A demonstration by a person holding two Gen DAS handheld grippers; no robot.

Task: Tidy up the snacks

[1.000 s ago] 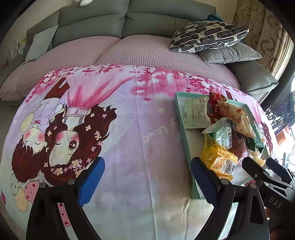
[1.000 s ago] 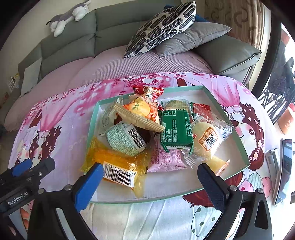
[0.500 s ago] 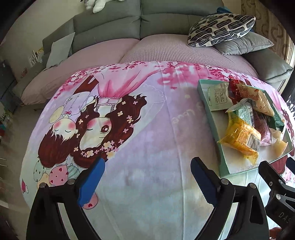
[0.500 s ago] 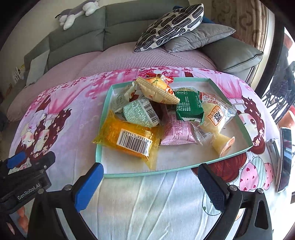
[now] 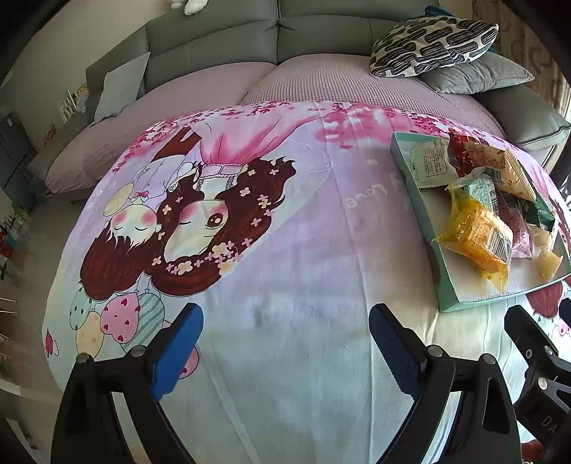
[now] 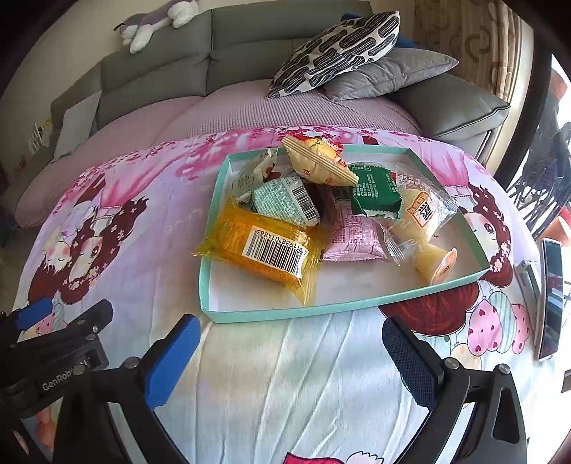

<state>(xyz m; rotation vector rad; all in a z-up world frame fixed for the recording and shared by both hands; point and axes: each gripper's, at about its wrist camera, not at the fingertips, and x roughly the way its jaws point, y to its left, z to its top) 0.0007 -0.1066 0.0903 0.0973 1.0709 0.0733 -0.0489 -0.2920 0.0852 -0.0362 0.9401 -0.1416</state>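
Snacks sit heaped in the shallow teal tray (image 6: pixel 271 314) ahead of you, on the cartoon-printed blanket (image 6: pixel 150 257). Nearest your right gripper lies the yellow packet (image 6: pixel 264 250) with its barcode facing up; behind it rests a pale green packet (image 6: pixel 285 201), and to their right a pink packet (image 6: pixel 353 237), a dark green packet (image 6: pixel 374 191) and a clear-wrapped cake (image 6: pixel 423 210). A small jelly cup (image 6: pixel 437 262) lies tipped on its side near the tray's right wall, and a wafer-coloured bag (image 6: pixel 317 160) tops the pile at the back.

Your right gripper (image 6: pixel 289 360) hangs just short of the tray's near rim, jaws spread wide with nothing between them. Your left gripper (image 5: pixel 285 342) is over bare blanket to the left of the tray, jaws also wide apart and holding nothing.

Beyond the blanket you have the grey sofa (image 6: pixel 249 43) with a patterned cushion (image 6: pixel 339 46) and a plush toy (image 6: pixel 153 23). A phone (image 6: pixel 551 296) lies at the right edge.
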